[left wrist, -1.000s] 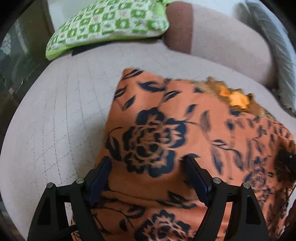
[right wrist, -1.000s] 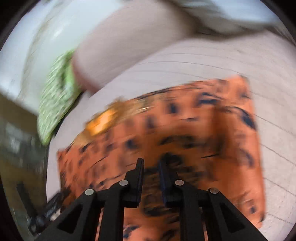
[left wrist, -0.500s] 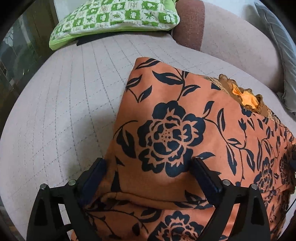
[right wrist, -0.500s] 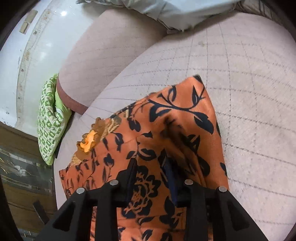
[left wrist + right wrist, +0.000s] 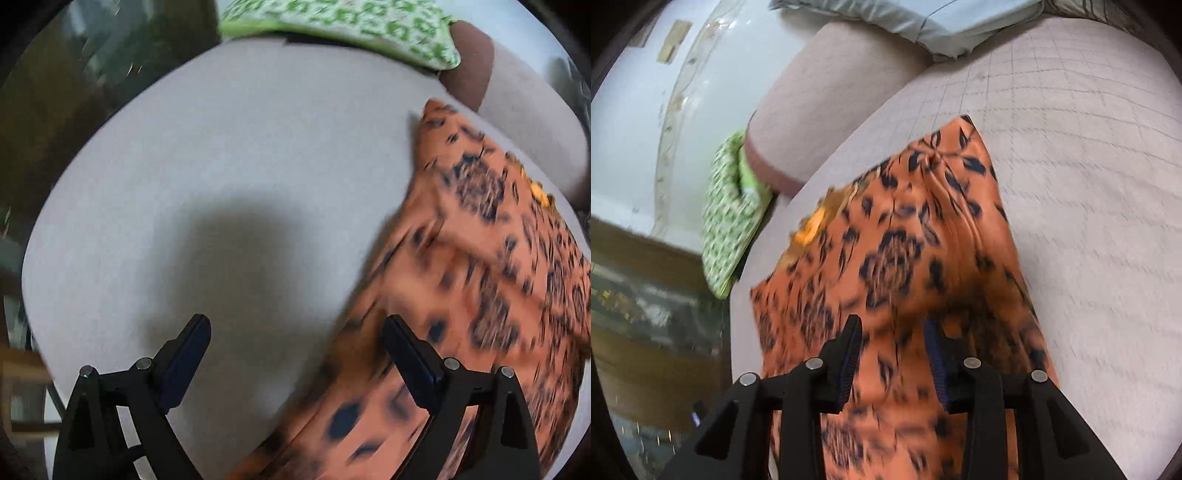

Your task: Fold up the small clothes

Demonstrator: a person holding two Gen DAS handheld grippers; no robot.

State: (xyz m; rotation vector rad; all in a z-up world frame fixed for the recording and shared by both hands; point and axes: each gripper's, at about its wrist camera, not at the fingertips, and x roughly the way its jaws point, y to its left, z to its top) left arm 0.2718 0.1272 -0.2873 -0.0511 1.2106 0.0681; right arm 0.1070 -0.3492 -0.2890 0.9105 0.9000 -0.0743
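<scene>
A: We see our left gripper [image 5: 295, 354] over bare sofa seat [image 5: 229, 177], jaws spread wide with nothing between them. The cloth [image 5: 491, 280] edge lies just beside its right finger; open seat runs away left, to the seat's rim, and up to the green cushion [image 5: 332, 22].

B: Our right gripper [image 5: 892, 354] hangs above the cloth [image 5: 908, 258], jaws opening. Fabric shows in the gap, but the pads press nothing. Free seat [image 5: 1089, 221] spreads to its right.

A: We read the cloth as orange with dark flowers, folded into a long stack on the seat, a yellow trim [image 5: 810, 229] peeking from one edge near the backrest [image 5: 827, 96]
</scene>
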